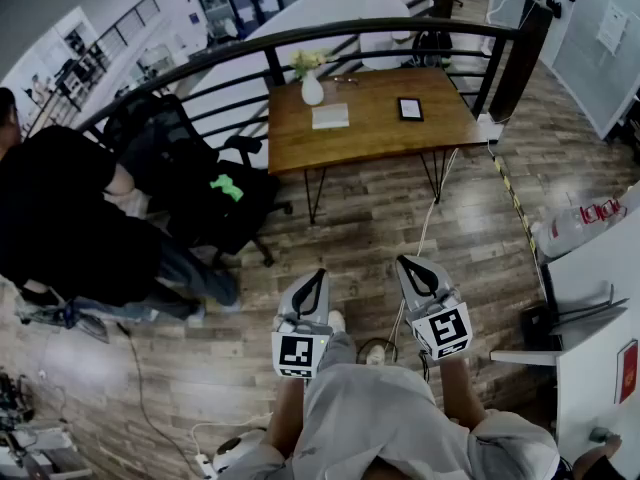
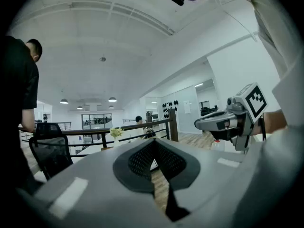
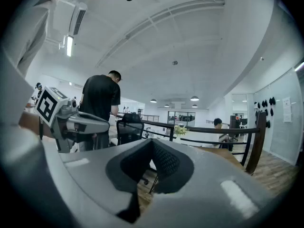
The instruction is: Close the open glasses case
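Note:
A wooden table (image 1: 370, 138) stands across the floor ahead of me. On it lies a flat white object (image 1: 330, 116) that may be the glasses case; it is too small to tell whether it is open. Both grippers are held close to my body, far from the table. My left gripper (image 1: 318, 274) is shut with nothing in it, its jaws meeting at the tip (image 2: 153, 142). Beside it, my right gripper (image 1: 405, 262) is also shut and empty (image 3: 152, 141). Each gripper view shows the other gripper: the right gripper (image 2: 228, 120) and the left gripper (image 3: 71, 120).
A white vase with flowers (image 1: 311, 86) and a small black frame (image 1: 410, 108) also sit on the table. A black railing (image 1: 300, 36) runs behind it. A black office chair (image 1: 190, 183) and a person in black (image 1: 70, 218) are at the left. Cables (image 1: 420, 248) cross the wooden floor.

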The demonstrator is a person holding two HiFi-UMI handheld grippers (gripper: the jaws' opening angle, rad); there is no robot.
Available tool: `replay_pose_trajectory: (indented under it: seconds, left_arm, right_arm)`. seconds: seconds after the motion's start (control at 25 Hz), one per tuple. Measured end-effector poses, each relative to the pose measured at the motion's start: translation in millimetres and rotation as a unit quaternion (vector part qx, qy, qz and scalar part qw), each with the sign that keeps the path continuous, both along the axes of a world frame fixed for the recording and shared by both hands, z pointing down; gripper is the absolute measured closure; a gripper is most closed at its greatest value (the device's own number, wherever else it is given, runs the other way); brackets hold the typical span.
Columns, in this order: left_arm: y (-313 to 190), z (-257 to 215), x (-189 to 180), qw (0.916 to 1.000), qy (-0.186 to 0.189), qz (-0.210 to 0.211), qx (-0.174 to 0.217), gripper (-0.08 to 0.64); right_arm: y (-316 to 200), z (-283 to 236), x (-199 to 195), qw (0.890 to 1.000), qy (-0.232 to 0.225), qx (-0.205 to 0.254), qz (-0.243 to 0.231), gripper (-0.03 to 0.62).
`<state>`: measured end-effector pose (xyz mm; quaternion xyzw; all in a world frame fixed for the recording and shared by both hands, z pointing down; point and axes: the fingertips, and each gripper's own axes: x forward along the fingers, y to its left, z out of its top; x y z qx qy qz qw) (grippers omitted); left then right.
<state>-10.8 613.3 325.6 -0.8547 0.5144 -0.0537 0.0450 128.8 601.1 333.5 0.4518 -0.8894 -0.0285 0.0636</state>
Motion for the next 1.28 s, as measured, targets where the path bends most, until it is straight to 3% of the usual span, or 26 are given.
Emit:
replay_pose_trajectory:
  seconds: [0.36,1.12,1.28]
  left_arm:
    - [-26.3,1.8,-5.0,1.0,-0.001,-0.004,0.0,0.54]
    - [-192.2,-2.1,-53.4,0.9995,0.013,0.027,-0.008,0.541]
    - [-219.7,-9.3,-59.0,0.9989,0.024,0.04,0.005,0.541]
  right_arm:
    - [-31.2,7.0,-13.7,1.0,-0.011,-0.004,-0.004,0.589]
    - [-183.6,-1.2,-64.4,0.999,0.007,-0.012,0.031,0.589]
    - [-204.4,-1.7,-70.3,0.999,0.011,-0.01,0.044,0.589]
